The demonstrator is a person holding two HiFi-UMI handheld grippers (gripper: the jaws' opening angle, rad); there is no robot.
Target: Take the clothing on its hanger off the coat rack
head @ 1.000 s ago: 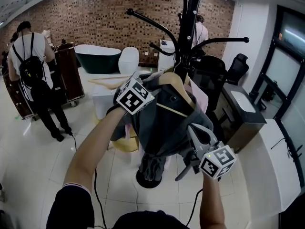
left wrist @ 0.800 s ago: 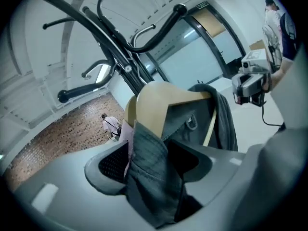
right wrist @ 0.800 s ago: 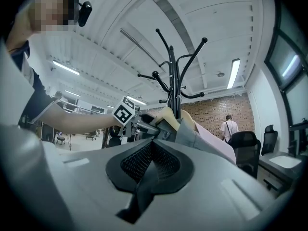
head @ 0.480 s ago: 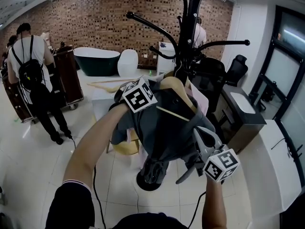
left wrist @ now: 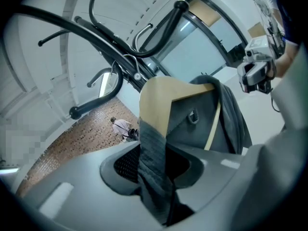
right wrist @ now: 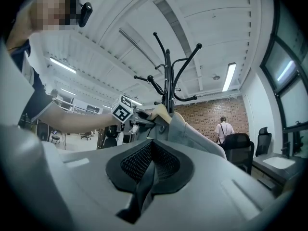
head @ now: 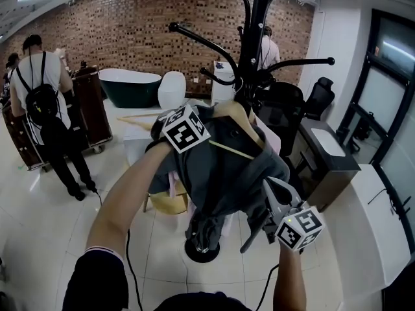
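A grey garment [head: 220, 173] hangs on a wooden hanger [head: 237, 112] at the black coat rack [head: 256, 37]. My left gripper [head: 201, 118] is at the hanger's left shoulder. In the left gripper view its jaws are closing, and the left gripper [left wrist: 151, 160] pinches a fold of grey cloth below the wooden shoulder [left wrist: 159, 100]. The hanger's metal hook [left wrist: 130, 66] sits among the rack's arms [left wrist: 110, 47]. Lower right, my right gripper [head: 267, 188] grips the garment's lower edge. A dark strip of cloth is pressed between the right gripper [right wrist: 153, 165] pads.
The rack's round base [head: 202, 250] stands on white tiles. A person with a backpack [head: 42, 102] is at far left, near a dark bathtub [head: 130, 86] and white toilet [head: 174, 86]. A black office chair [head: 321, 92] and a white counter [head: 353, 219] are at right.
The left gripper has shifted slightly at the hanger's shoulder. The right gripper has sunk a little with the garment's lower edge in it. The garment hangs much as before.
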